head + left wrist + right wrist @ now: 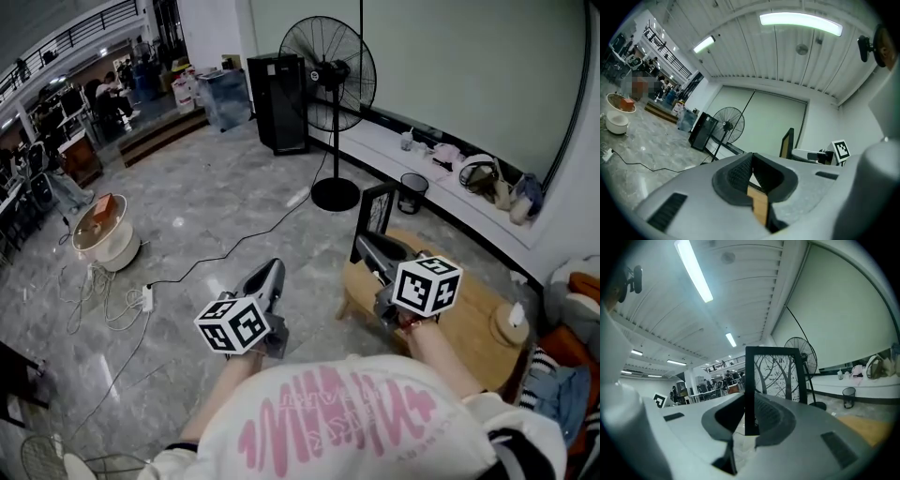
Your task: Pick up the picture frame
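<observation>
The picture frame (378, 208) is black, with a print of bare trees behind its glass. It stands upright in the air above the low wooden table (469, 314), and my right gripper (362, 246) is shut on it. In the right gripper view the frame (776, 376) rises from between the jaws, its left edge clamped by my right gripper (751, 404). My left gripper (272, 269) hangs to the left over the floor, apart from the frame. In the left gripper view my left gripper (751, 158) has its pads together and nothing between them; the frame (787, 143) shows edge-on at the right.
A standing fan (328, 66), a black cabinet (277, 103) and a waste bin (411, 192) stand beyond the table. A ledge along the wall holds bags (483, 178). On the floor at left lie a cable with a power strip (147, 298) and a round white stool (101, 230).
</observation>
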Available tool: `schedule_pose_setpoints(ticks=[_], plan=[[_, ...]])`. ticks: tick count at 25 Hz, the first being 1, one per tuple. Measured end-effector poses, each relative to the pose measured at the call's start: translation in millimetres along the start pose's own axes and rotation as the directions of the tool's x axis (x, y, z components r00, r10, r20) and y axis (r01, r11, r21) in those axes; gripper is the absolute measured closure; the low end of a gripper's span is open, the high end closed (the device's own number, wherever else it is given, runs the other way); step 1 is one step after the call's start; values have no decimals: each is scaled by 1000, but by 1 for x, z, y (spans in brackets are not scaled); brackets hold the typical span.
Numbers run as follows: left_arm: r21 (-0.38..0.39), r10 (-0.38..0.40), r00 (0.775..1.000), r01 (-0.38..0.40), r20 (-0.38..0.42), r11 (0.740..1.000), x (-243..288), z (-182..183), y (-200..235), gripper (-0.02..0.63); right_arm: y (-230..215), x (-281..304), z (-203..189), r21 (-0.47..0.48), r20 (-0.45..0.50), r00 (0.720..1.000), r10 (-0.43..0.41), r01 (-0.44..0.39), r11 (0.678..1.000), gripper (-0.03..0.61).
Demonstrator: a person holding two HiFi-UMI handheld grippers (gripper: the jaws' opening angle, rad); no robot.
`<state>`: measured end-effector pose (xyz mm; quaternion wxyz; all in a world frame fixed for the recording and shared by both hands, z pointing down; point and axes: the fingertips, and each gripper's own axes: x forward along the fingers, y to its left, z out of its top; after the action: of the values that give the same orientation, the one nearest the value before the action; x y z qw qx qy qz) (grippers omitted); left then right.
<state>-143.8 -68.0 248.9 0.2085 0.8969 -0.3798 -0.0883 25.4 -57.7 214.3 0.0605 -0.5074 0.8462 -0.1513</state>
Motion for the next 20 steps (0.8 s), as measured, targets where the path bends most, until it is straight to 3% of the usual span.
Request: schedule_pose_setpoints(ticks=[9,20], plan=[[35,-32,999,32,-1,999,-7,11,-10,611,11,-13,-4,51,17,999,-30,29,998,509],[6,-42,998,43,-47,999,-10,-24,-17,611,-8,-42,-30,70,-32,994,-108,110,991,509]])
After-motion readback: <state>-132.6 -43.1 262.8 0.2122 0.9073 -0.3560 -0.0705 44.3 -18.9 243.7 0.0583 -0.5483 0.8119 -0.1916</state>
